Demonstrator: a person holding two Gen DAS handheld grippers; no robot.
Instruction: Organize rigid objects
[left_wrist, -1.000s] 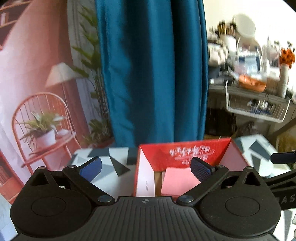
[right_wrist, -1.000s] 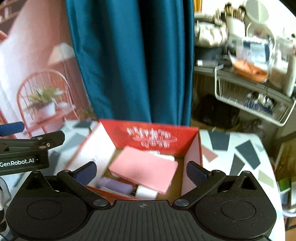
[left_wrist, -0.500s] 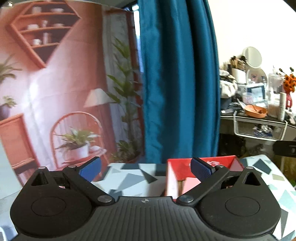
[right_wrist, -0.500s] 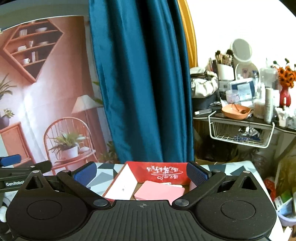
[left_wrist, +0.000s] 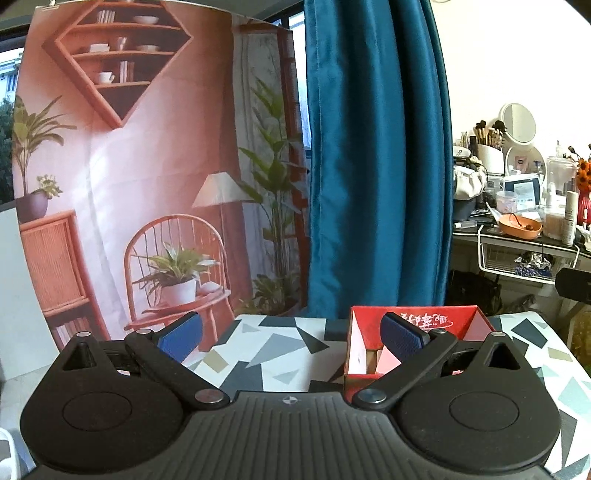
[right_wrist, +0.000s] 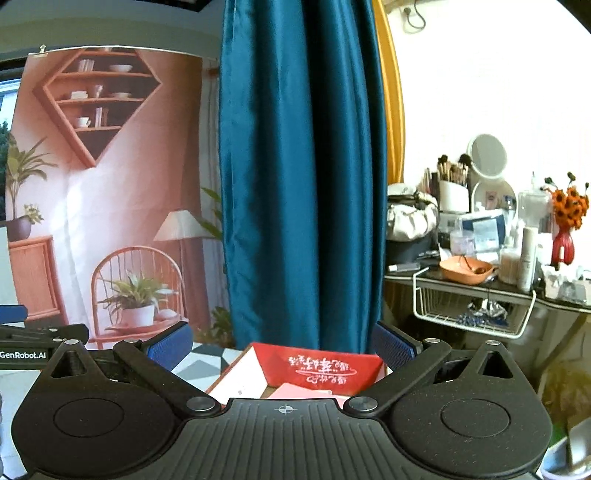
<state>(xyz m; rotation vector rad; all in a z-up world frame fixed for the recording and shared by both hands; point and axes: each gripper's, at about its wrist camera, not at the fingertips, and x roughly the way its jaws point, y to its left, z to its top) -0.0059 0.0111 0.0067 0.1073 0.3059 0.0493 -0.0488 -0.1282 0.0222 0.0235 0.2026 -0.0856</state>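
A red open box (left_wrist: 417, 321) stands on the patterned table (left_wrist: 280, 347), right of centre in the left wrist view. A pink flat item (left_wrist: 388, 360) lies inside it. My left gripper (left_wrist: 291, 336) is open and empty, held back from the box, its right finger in front of it. In the right wrist view the red box (right_wrist: 325, 365) sits low at centre with the pink item (right_wrist: 295, 391) inside. My right gripper (right_wrist: 282, 347) is open and empty, above and behind the box.
A blue curtain (left_wrist: 376, 166) hangs behind the table. A printed backdrop (left_wrist: 147, 166) stands at left. A cluttered shelf with a white wire basket (right_wrist: 472, 310) and an orange bowl (right_wrist: 465, 269) is at right. The left gripper's body (right_wrist: 33, 347) shows at the far left.
Both grippers have pulled back and tilted up from the box. The box now sits lower and smaller in both views. Both stay open and empty.
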